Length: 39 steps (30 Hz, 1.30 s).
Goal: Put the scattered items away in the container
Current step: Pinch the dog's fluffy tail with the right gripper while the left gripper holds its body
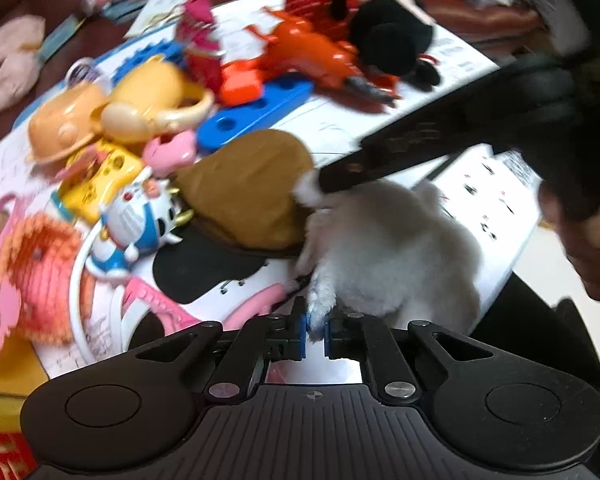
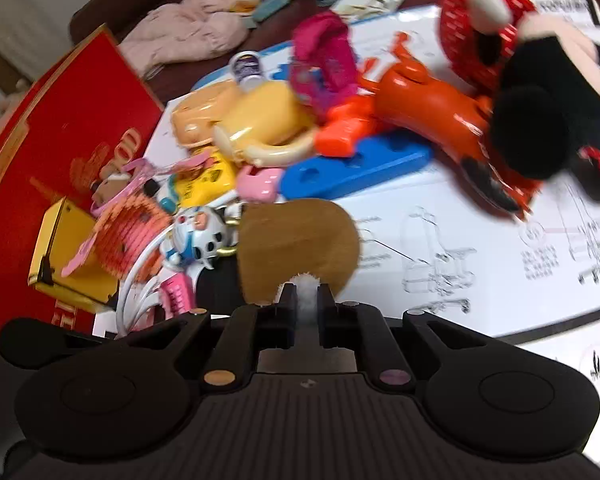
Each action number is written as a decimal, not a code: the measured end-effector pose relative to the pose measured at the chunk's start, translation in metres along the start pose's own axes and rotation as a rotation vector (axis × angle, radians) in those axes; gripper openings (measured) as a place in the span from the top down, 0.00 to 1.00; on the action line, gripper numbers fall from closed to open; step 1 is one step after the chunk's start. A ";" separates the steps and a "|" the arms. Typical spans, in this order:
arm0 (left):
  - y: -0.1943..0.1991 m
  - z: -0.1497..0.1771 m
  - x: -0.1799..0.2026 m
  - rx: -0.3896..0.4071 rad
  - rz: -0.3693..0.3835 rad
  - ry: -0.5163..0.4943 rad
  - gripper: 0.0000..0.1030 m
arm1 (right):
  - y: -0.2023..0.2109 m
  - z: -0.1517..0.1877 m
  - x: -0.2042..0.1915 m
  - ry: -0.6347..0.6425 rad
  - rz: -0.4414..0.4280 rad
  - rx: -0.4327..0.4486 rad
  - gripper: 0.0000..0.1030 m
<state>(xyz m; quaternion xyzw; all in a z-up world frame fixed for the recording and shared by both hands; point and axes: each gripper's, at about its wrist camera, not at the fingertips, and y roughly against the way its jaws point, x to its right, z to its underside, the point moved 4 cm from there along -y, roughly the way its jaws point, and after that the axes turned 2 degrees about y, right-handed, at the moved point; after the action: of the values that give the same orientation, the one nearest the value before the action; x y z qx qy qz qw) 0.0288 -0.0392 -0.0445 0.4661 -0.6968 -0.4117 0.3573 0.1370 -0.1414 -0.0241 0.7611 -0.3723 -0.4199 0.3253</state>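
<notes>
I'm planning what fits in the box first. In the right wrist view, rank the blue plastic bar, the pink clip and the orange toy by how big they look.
1. orange toy, though partly hidden behind the black plush.
2. blue plastic bar, close in length.
3. pink clip, clearly smallest.

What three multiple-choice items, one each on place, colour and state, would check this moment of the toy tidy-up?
1. Where does the blue perforated bar lie?
A. Just beyond the brown-faced slipper
B. Inside the red box
C. On top of the black-eared plush

2. What colour is the slipper's flat face?
A. Green
B. Brown
C. Purple

3. How does the left gripper stand?
A. Wide open over bare paper
B. Out of view
C. Shut on white fluff

Answers: 1 A, since the bar sits on the paper directly past the slipper in the right wrist view. 2 B, its face is plainly tan-brown. 3 C, the blue pads pinch a tuft of the slipper's white fluff.
</notes>
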 end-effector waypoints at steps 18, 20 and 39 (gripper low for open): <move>0.006 -0.015 0.000 0.087 0.005 0.055 0.96 | 0.012 0.004 0.020 -0.116 -0.036 0.015 0.45; 0.007 -0.015 0.002 0.088 0.006 0.050 0.96 | 0.010 0.005 0.016 -0.102 -0.042 0.010 0.45; 0.000 -0.022 0.006 0.042 -0.085 0.030 1.00 | 0.005 0.008 0.011 -0.138 -0.024 0.010 0.87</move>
<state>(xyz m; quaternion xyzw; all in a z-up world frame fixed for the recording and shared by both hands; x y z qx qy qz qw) 0.0460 -0.0501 -0.0348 0.5089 -0.6795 -0.4049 0.3397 0.1328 -0.1551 -0.0276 0.7364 -0.3868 -0.4734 0.2899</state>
